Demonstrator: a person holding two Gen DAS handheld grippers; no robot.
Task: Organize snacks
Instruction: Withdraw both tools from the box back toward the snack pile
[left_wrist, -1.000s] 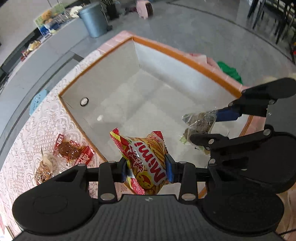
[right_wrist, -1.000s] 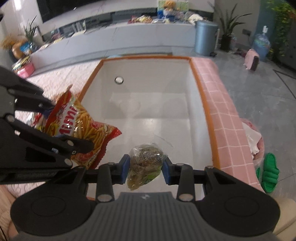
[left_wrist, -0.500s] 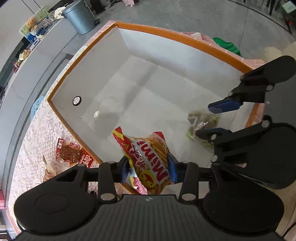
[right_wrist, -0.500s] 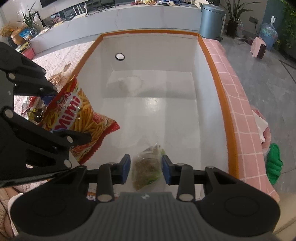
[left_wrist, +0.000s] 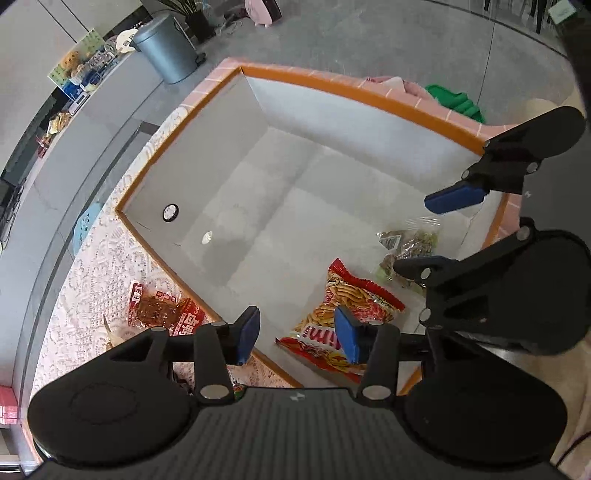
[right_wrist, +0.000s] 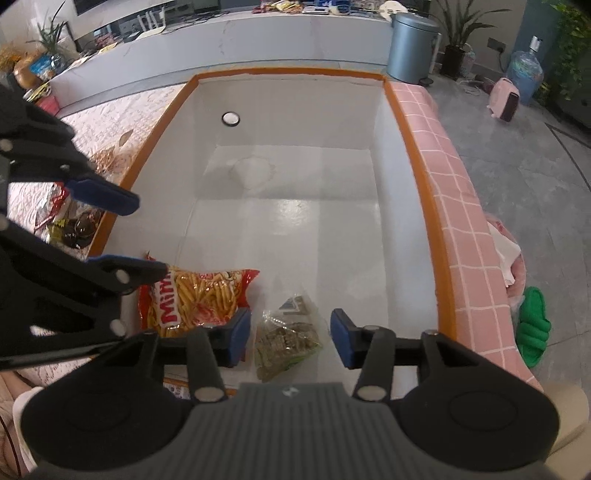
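A red and yellow Mimi snack bag (left_wrist: 343, 314) lies on the floor of the white orange-rimmed bin (left_wrist: 354, 96), and shows in the right wrist view (right_wrist: 195, 295). A clear packet of greenish snack (right_wrist: 286, 341) lies beside it, also in the left wrist view (left_wrist: 410, 243). My left gripper (left_wrist: 295, 334) is open and empty above the bin's near edge. My right gripper (right_wrist: 288, 338) is open and empty above the clear packet.
A red packet with brown snack (left_wrist: 162, 308) and other wrappers (right_wrist: 64, 221) lie on the lace tablecloth (left_wrist: 96, 273) left of the bin. Pink tiles (right_wrist: 458, 206) edge the bin's right side. A grey trash can (right_wrist: 412, 48) stands on the floor beyond.
Both grippers opened. The Mimi bag dropped from my left gripper and the clear packet from my right; both now lie on the bin floor.
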